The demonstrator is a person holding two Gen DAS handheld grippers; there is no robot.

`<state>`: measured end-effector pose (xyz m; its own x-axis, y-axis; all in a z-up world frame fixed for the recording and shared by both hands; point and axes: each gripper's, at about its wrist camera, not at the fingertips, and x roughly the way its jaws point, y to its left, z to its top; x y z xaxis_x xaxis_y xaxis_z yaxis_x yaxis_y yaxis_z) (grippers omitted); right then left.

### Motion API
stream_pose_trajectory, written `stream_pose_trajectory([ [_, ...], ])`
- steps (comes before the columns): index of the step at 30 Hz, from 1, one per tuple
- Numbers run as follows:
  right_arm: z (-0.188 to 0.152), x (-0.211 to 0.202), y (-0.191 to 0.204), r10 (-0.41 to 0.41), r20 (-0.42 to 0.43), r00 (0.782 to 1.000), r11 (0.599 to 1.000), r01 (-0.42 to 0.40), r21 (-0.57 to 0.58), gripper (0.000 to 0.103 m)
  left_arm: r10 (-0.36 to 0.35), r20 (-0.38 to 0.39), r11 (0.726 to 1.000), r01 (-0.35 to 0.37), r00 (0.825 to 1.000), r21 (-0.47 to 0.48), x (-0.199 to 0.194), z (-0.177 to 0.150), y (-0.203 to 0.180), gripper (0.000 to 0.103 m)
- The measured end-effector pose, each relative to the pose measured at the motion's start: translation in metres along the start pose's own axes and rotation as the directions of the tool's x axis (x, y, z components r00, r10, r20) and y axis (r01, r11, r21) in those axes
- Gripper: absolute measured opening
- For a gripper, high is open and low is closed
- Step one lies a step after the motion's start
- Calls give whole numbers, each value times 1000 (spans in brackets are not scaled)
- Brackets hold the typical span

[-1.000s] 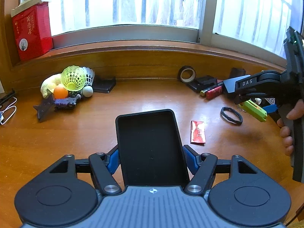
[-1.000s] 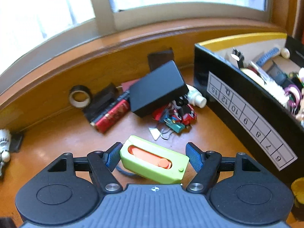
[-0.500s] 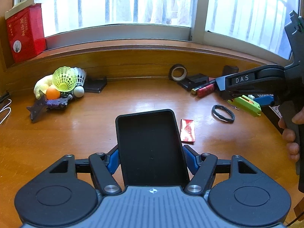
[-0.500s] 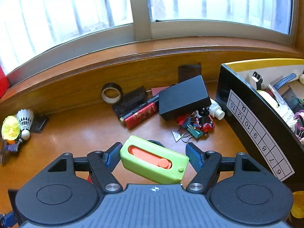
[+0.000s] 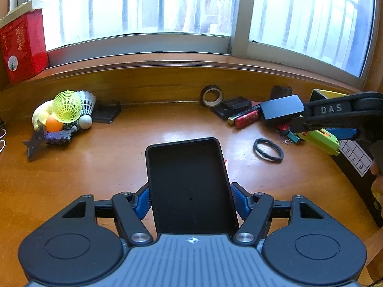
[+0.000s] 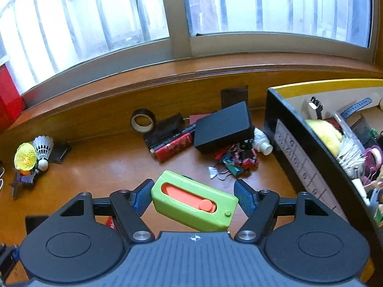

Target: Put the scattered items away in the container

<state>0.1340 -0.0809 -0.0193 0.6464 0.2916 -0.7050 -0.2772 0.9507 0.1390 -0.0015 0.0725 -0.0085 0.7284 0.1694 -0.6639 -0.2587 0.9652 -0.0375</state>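
Note:
My left gripper [image 5: 190,197] is shut on a shallow black tray [image 5: 189,181] and holds it over the wooden desk. My right gripper [image 6: 194,197] is shut on a green box with an orange slider [image 6: 194,201]; it also shows in the left wrist view [image 5: 320,140] at the far right. The container, a black box with a yellow rim [image 6: 299,138] full of small items, stands at the right. Scattered items lie by the back wall: a tape roll [image 6: 143,120], a black box [image 6: 223,126], a red case [image 6: 173,147], binder clips [image 6: 235,160].
Shuttlecocks and balls [image 5: 68,110] sit in a pile at the back left. A black hair band [image 5: 268,150] lies on the desk right of the tray. A red tin [image 5: 22,47] stands on the window sill at the left.
Both views have swung to the right. The container has come into the left wrist view. My right gripper with the green box has moved right towards the container. The red packet is now hidden behind the tray.

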Motion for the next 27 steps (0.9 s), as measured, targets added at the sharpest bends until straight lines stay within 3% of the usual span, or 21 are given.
stream_pose_trajectory([
  [17,15,-17,-50,166,-20,986,983,-167,-74,72,66,3,997,-66,998,48,8,16,-75,70],
  [27,30,-30,-83,229,-20,973,967,-230,-113,72,71,-3,997,-71,997,26,18,24,-117,70],
])
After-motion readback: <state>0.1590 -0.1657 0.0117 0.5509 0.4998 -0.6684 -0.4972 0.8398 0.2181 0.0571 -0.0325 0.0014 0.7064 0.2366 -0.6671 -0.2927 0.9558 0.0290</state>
